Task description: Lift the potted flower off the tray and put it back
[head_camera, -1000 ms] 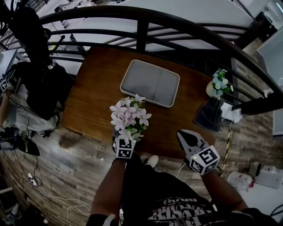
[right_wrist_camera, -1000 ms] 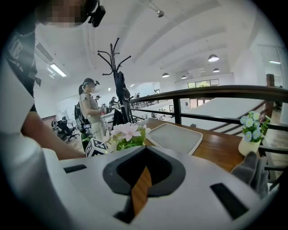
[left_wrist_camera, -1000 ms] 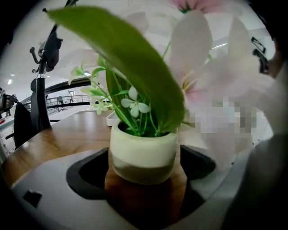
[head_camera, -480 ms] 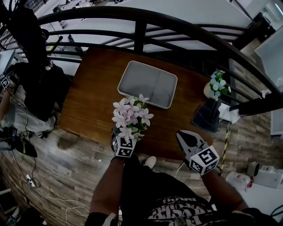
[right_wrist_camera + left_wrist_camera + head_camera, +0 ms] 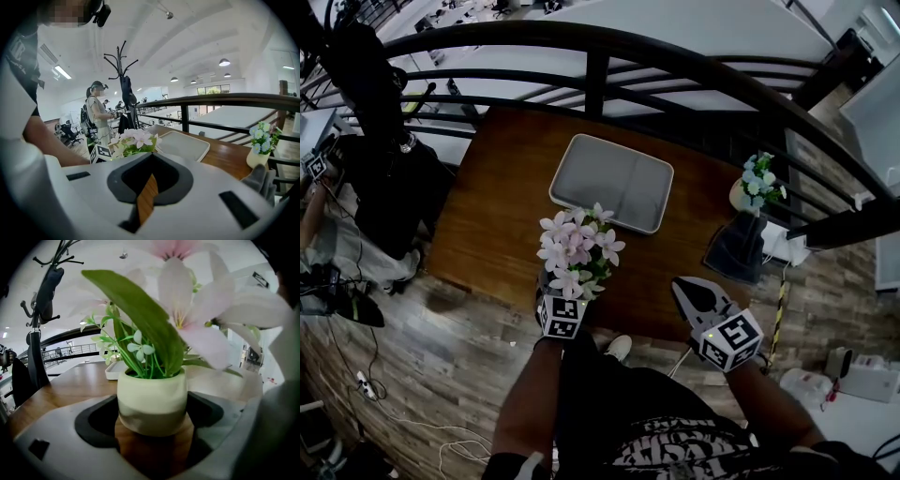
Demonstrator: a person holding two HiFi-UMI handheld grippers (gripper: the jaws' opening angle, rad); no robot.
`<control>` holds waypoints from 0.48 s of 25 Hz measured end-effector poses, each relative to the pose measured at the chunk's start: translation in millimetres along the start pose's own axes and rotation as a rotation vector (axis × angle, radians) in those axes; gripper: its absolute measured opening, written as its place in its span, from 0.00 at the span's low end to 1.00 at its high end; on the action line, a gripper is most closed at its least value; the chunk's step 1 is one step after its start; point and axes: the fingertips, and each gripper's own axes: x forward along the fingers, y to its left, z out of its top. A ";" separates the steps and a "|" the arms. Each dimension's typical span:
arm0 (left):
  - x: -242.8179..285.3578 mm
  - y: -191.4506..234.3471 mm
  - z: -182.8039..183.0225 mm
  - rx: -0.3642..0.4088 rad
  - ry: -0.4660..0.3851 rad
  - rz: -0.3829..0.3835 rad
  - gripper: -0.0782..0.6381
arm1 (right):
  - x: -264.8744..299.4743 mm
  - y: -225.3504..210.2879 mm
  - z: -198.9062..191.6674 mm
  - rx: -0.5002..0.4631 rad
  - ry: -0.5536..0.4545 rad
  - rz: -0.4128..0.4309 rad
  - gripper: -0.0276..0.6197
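so the left gripper [image 5: 564, 296] has its jaws clamped on the pink-and-white potted flower [image 5: 577, 246], one dark pad on each side of the little cream ceramic pot with a greyish lower band [image 5: 152, 399]; in the head view the blossoms spill right over the gripper, so you mostly just see its marker cube poking out underneath; the flower is off the pale grey rounded-rectangle tray [image 5: 612, 183], just on the near side of it, over the strip of brown wooden table [image 5: 502, 202] between the tray and the table's near edge; honestly can't tell whether the pot's base touches the wood or hangs just above it; the pot sits upright; the right gripper [image 5: 687, 291] is off to the right over the table's near edge, well apart from the flower, jaws pressed together with only a thin sliver of wood showing between them, holding nothing; farther right, by the black metal railing [image 5: 600, 70], there's a small white vase of blue flowers [image 5: 754, 184], well apart from the tray
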 end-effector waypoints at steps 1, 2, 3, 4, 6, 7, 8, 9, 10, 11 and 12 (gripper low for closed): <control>-2.3 -0.4 3.9 -0.003 -0.009 0.006 0.77 | -1.4 -0.1 -0.3 0.000 -0.002 0.001 0.03; -4.0 -1.1 7.1 -0.005 -0.015 0.011 0.77 | -2.4 -0.9 -0.9 0.001 -0.002 0.002 0.03; -5.0 -1.5 9.9 -0.005 -0.019 0.015 0.77 | -2.9 -2.2 -1.7 0.002 -0.001 0.001 0.03; -5.6 -1.5 12.3 -0.003 -0.024 0.018 0.77 | -2.9 -3.5 -2.7 0.004 0.000 0.000 0.03; -7.5 -0.2 16.5 0.003 -0.037 0.022 0.77 | -2.0 -4.9 -3.9 0.007 0.001 -0.002 0.03; -9.2 0.5 19.0 0.006 -0.046 0.023 0.77 | -1.3 -4.6 -3.9 0.007 0.000 -0.003 0.03; -10.9 0.7 22.4 0.009 -0.057 0.023 0.77 | -0.6 -4.1 -3.1 0.007 -0.002 -0.005 0.03; -11.9 0.1 27.6 0.012 -0.069 0.020 0.77 | -0.1 -4.3 -1.6 0.009 -0.005 -0.007 0.03; -11.7 -0.7 34.9 0.018 -0.080 0.014 0.77 | 0.6 -5.5 0.9 0.012 -0.009 -0.011 0.03; -10.0 -0.9 43.9 0.024 -0.091 0.007 0.77 | 2.2 -7.7 4.6 0.016 -0.012 -0.014 0.03; -6.6 0.8 54.2 0.029 -0.101 0.001 0.76 | 5.7 -10.5 9.5 0.020 -0.015 -0.016 0.03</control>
